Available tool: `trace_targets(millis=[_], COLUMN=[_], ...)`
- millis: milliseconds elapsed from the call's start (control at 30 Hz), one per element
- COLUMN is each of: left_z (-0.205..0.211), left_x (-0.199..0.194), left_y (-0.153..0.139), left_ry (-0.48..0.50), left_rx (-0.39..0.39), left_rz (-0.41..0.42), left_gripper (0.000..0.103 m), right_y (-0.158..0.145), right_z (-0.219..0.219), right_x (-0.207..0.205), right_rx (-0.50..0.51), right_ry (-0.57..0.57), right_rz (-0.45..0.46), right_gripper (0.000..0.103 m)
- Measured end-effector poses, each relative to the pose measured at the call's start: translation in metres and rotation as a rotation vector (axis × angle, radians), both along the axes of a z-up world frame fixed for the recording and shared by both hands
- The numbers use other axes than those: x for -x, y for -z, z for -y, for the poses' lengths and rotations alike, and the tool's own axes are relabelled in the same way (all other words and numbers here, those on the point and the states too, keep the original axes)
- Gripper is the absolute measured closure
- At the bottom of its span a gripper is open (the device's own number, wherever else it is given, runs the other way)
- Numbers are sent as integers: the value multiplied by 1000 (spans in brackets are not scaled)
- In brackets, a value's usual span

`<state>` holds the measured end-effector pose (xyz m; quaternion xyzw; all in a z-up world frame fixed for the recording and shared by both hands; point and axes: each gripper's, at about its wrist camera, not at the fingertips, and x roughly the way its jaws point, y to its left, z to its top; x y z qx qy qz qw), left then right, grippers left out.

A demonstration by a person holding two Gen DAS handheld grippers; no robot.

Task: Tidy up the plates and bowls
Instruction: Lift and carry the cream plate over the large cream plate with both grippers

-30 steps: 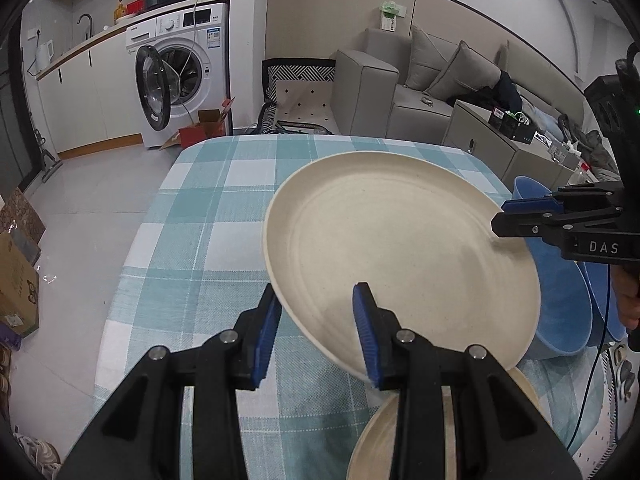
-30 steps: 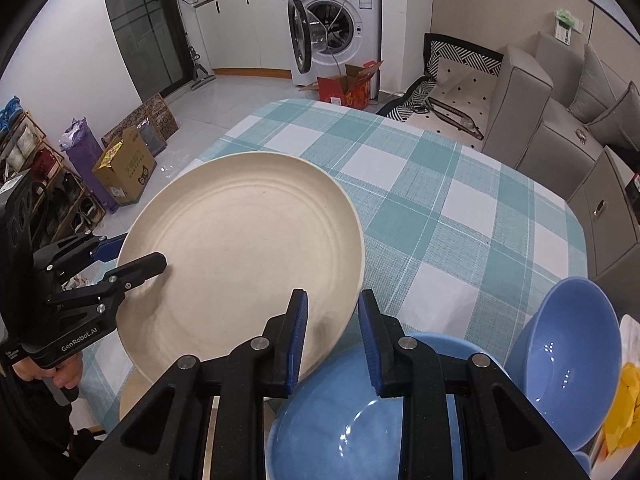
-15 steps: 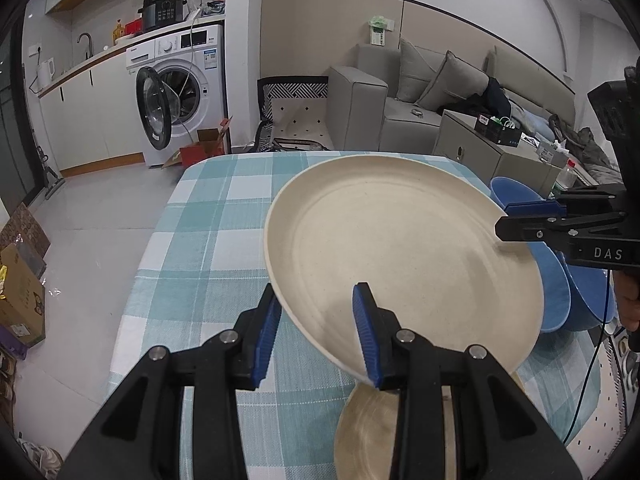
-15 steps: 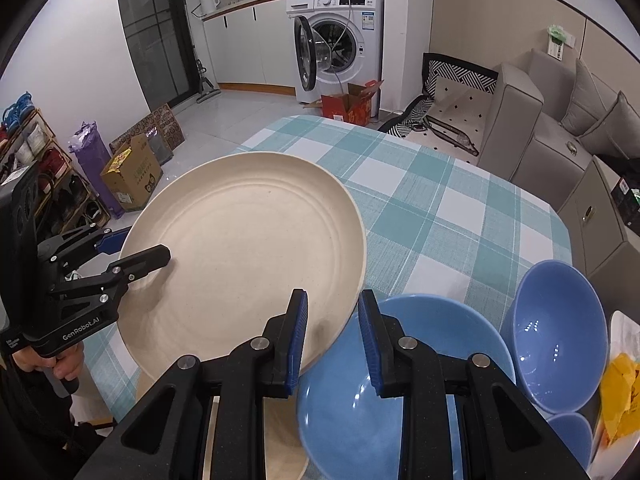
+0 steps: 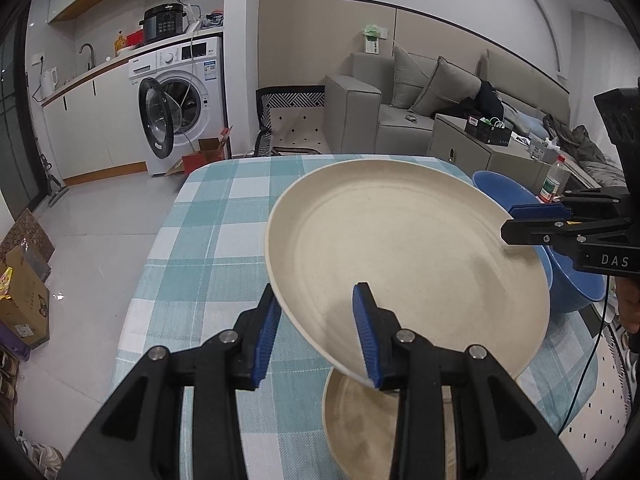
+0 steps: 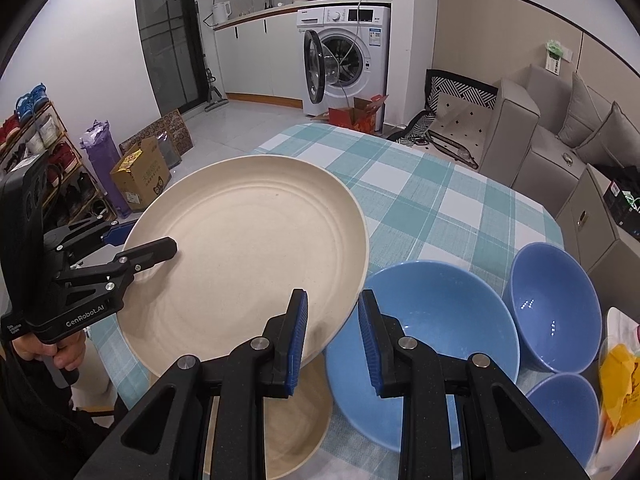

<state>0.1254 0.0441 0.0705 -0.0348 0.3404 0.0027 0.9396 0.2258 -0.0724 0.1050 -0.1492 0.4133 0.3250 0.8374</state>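
Left wrist view: left gripper (image 5: 316, 336) narrowly open, clamped on near rim of large cream plate (image 5: 404, 256), held tilted above checked tablecloth (image 5: 208, 248) and a smaller cream plate (image 5: 360, 420); right gripper (image 5: 520, 224) pinching far rim. Right wrist view: right gripper (image 6: 332, 340) nearly closed on plate rim beside big blue bowl (image 6: 432, 328); probably mid-carry, next needs level lowering onto clear cloth, then both releasing

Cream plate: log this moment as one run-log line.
cream plate: lifted off table, tilted | left gripper: shut on near rim | right gripper: shut on opposite rim | second cream plate: on tablecloth below
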Motion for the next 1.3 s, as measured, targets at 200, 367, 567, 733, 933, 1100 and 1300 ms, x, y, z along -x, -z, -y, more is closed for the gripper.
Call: trace_targets(millis=[200, 367, 567, 733, 933, 1100, 1300], left_z=[5, 7, 10, 11, 10, 11, 10], left_x=[14, 23, 33, 36, 41, 46, 48], left_y=[-1, -1, 4, 10, 19, 25, 34], left_ry=[2, 8, 20, 25, 24, 23, 22], left_rx=[-12, -19, -30, -18, -7, -2, 10], left_rz=[6, 1, -6, -18, -36, -44, -60], left_gripper=[67, 67, 67, 67, 67, 67, 67], right_y=[-3, 2, 8, 17, 29, 40, 52], right_z=[5, 6, 11, 15, 15, 16, 16], right_x=[16, 27, 37, 44, 52, 52, 57], right_rx=[-3, 8, 0, -6, 10, 6, 9], right_ry=[-7, -14, -12, -7, -20, -11, -13], right_rz=[13, 4, 0, -12, -18, -31, -43], right_gripper=[76, 76, 76, 76, 76, 76, 76])
